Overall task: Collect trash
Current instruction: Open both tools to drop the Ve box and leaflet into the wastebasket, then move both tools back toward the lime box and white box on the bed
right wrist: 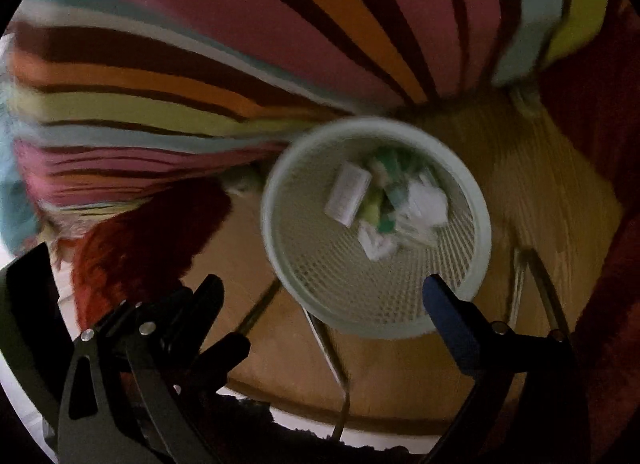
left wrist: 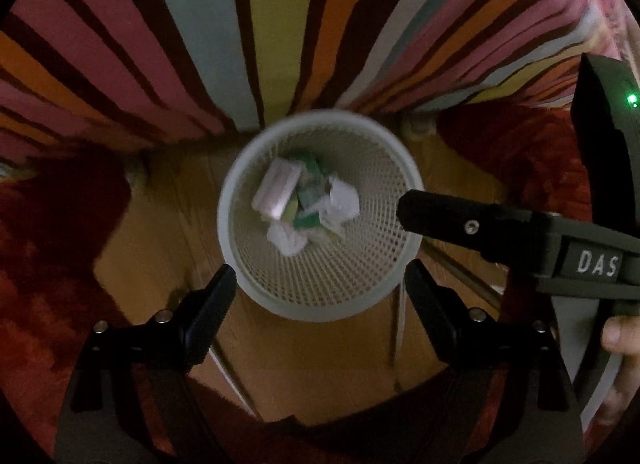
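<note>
Pale mesh plastic forms the bin [left wrist: 320,216], which stands on a round wooden table [left wrist: 304,368] and serves as the landmark here. Behind the bin rises a striped cloth [left wrist: 256,24] in pink, orange, yellow, pale blue and dark brown, draped down to the table edge right at the bin's far rim. Either side of the bin, beyond the table, lies a shaggy red rug [left wrist: 52,248]. Thin metal rods [right wrist: 328,352] run under or across the tabletop on the near side of the bin; which it is cannot be told.

Inside the bin, on its floor, sits the trash [left wrist: 304,204]: a pinkish-white packet, crumpled white paper and green-and-yellow wrappers, bunched toward the far half of the bin.

The left gripper [left wrist: 320,280] hangs above the bin's near rim with its jaws spread wide, one finger to each side of the rim, nothing between them. The right gripper [right wrist: 324,296] is likewise wide apart and empty, over the near rim as its own camera sees it. In the left view one of its fingers [left wrist: 440,216] reaches in from the right over the bin's right rim, and part of a hand [left wrist: 622,340] shows at the frame's edge. Both views are somewhat blurred. The trash lies below and ahead of both grippers, well clear of their tips.
</note>
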The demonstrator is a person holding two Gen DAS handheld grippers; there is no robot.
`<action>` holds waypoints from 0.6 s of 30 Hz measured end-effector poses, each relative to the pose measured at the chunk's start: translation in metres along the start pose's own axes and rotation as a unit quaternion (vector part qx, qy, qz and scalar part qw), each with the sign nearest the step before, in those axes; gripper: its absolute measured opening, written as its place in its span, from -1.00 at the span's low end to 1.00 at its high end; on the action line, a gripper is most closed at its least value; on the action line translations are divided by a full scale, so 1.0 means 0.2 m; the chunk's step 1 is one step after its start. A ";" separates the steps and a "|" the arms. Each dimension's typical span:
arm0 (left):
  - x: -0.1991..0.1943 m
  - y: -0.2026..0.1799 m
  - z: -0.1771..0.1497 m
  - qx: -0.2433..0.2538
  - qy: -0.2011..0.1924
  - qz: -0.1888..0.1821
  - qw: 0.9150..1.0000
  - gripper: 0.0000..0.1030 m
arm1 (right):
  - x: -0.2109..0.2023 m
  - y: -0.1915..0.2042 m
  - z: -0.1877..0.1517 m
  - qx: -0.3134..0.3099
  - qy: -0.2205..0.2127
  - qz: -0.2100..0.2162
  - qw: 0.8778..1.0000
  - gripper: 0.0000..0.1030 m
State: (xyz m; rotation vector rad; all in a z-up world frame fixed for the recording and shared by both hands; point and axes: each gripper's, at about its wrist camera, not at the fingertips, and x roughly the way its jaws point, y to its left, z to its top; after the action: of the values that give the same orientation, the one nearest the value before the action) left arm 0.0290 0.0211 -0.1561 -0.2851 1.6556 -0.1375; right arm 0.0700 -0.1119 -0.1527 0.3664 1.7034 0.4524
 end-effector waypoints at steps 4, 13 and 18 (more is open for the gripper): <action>-0.19 -0.01 -0.03 0.015 -0.082 0.014 0.996 0.63 | -0.21 0.09 -0.01 -0.065 -0.091 0.010 0.994 0.85; -0.65 -0.03 0.05 0.009 -0.267 0.046 0.963 0.63 | -0.71 0.32 0.00 -0.234 -0.310 0.010 0.921 0.85; -0.82 -0.03 0.26 -0.013 -0.316 0.066 0.947 0.63 | -0.85 0.34 0.19 -0.251 -0.364 0.003 0.897 0.85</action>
State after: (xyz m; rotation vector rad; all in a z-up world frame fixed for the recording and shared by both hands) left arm 0.0939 0.0629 -0.0033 -0.2083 1.0338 0.0748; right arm 0.1368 -0.1298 0.0206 0.1266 0.8137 0.6417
